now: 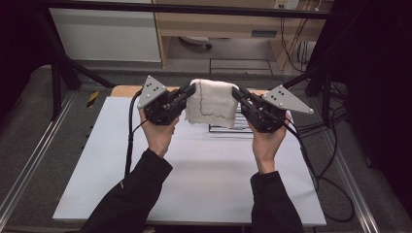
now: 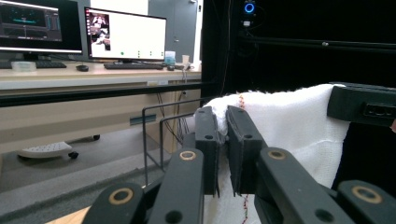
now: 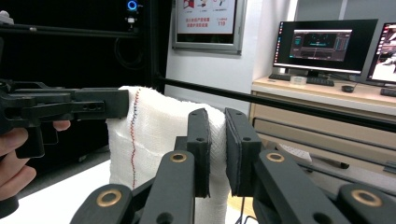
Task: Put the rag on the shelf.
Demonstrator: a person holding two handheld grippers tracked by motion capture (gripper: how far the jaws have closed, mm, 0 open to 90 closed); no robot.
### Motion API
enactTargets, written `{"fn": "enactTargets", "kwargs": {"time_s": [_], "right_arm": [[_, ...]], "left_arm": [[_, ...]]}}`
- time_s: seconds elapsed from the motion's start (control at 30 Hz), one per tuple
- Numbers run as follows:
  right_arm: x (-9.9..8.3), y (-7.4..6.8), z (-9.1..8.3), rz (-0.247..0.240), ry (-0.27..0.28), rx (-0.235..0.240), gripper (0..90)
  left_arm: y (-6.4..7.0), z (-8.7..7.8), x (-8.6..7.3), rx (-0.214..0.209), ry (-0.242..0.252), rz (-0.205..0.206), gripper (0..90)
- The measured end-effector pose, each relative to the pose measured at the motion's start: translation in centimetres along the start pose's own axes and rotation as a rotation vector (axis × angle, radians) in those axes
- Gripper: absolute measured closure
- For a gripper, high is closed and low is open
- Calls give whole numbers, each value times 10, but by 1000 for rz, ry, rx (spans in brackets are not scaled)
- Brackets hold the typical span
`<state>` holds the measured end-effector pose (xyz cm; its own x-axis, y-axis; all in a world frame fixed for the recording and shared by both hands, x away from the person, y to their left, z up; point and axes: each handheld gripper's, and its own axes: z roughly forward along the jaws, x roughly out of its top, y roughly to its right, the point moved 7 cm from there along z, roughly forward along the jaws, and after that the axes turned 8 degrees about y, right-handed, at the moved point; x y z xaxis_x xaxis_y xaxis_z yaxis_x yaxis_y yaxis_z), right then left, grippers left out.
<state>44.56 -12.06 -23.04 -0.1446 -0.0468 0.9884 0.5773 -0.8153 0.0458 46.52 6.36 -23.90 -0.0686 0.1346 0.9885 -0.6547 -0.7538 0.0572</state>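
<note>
Holding white knitted cloth with red stitching above white desk, left gripper and right gripper jaws clamped on top corners. Thin bites; uneven pull could slip one corner.

From my feed: white table top inside a black metal frame, grey carpeted floor either side, aluminium rails along the edges. Beyond it, a light wooden desk carrying two lit monitors, a keyboard and a mouse. Pale wall with a framed poster. Black curtain to the side, very dark there. A wire rack stands on the floor.
</note>
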Motion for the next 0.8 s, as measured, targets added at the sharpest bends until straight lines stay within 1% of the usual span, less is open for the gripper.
{"fn": "enactTargets", "kwargs": {"time_s": [0.2, 0.27, 0.3, 0.4, 0.47, 0.63, 0.8], "right_arm": [[8, 12, -2, 2, 13, -15, 812], [10, 16, -3, 1, 15, -21, 812], [11, 18, -3, 0, 16, -22, 812], [14, 24, -4, 2, 19, -33, 812], [16, 27, -6, 0, 23, -37, 812], [23, 37, -8, 1, 31, -56, 812], [31, 45, -9, -10, 39, -69, 812]], "left_arm": [[6, 11, 6, -8, 2, 14, 830], [7, 15, 8, -2, 7, 19, 830], [9, 18, 9, -6, 8, 10, 830], [13, 23, 12, -12, 9, 23, 830], [16, 27, 13, -17, 13, 17, 830], [21, 36, 16, -23, 13, 20, 830], [26, 46, 24, -24, 21, 29, 830]]}}
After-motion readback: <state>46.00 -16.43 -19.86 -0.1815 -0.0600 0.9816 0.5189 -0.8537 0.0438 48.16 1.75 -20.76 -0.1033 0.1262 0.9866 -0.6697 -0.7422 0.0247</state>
